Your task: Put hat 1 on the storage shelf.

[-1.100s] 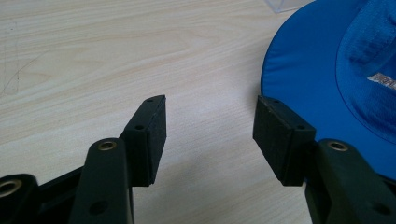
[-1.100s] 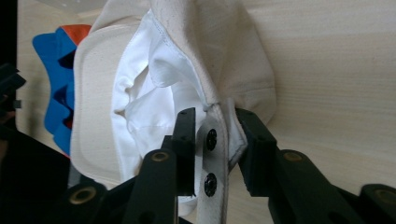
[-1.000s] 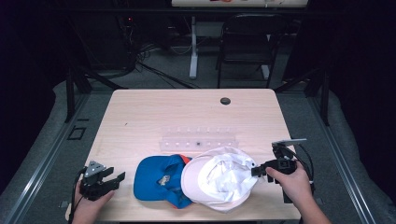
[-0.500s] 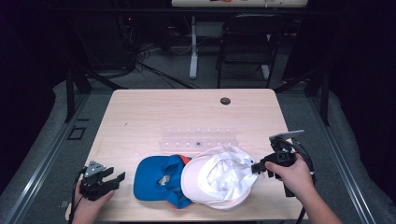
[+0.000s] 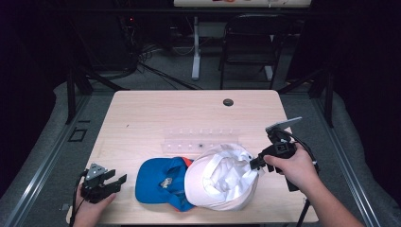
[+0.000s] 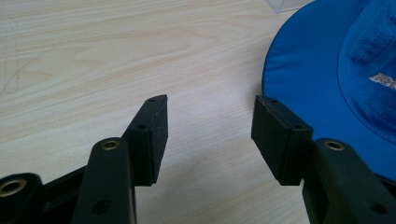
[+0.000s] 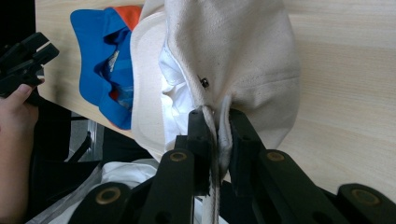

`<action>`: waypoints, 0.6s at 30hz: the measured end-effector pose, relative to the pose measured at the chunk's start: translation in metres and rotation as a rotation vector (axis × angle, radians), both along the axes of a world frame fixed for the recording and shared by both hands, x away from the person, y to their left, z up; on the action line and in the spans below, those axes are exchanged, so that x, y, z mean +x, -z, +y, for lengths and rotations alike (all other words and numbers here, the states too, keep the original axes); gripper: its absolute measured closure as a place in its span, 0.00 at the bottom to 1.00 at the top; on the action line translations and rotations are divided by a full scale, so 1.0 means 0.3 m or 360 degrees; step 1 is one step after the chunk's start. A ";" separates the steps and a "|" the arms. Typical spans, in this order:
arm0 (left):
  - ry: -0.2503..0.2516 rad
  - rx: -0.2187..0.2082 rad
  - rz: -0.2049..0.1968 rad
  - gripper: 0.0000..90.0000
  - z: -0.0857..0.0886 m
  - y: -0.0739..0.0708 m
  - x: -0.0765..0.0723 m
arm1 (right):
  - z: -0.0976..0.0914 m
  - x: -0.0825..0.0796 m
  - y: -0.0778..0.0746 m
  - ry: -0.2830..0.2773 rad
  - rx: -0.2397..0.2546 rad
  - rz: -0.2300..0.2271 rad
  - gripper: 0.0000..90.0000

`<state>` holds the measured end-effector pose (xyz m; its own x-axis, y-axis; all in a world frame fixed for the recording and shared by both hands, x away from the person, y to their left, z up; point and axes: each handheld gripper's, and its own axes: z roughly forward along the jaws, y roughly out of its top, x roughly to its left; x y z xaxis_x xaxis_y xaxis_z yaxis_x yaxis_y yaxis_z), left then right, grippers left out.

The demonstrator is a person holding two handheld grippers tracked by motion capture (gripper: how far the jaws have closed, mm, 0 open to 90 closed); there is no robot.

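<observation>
No text, number or brand reads clearly anywhere here. The blue cap [image 5: 163,182] carries a pale patch on its crown, possibly a logo or embroidered badge, but it is too small and blurred to make out in the high view, and the left gripper view catches just its edge. Far behind the cap, beyond the table [image 5: 156,113], a white strip bears red marks, too cropped to read.

high: overhead, facing forward-down | tool views: close, low | shared: blue cap [image 5: 158,182]
</observation>
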<state>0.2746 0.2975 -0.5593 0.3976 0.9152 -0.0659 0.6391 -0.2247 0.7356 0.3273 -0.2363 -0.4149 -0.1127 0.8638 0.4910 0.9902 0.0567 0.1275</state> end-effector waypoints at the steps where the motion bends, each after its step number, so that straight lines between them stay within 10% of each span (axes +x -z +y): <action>1: 0.0000 0.0000 0.0000 0.51 0.000 0.000 0.000 | 0.007 0.003 -0.012 -0.0022 -0.0005 0.0012 0.90; 10: -0.0024 -0.0014 -0.0025 0.51 0.004 0.002 0.000 | 0.042 0.014 -0.053 -0.0031 0.0091 0.0047 0.91; 18: -0.0026 -0.0022 -0.0025 0.51 0.005 0.002 0.001 | 0.040 0.038 -0.079 -0.0017 0.0406 0.0133 0.91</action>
<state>0.2750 0.2989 -0.5598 0.3835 0.9207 -0.0722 0.6309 -0.2041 0.7485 0.3388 -0.2243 -0.3912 -0.0709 0.7101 0.7006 0.9974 0.0436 0.0567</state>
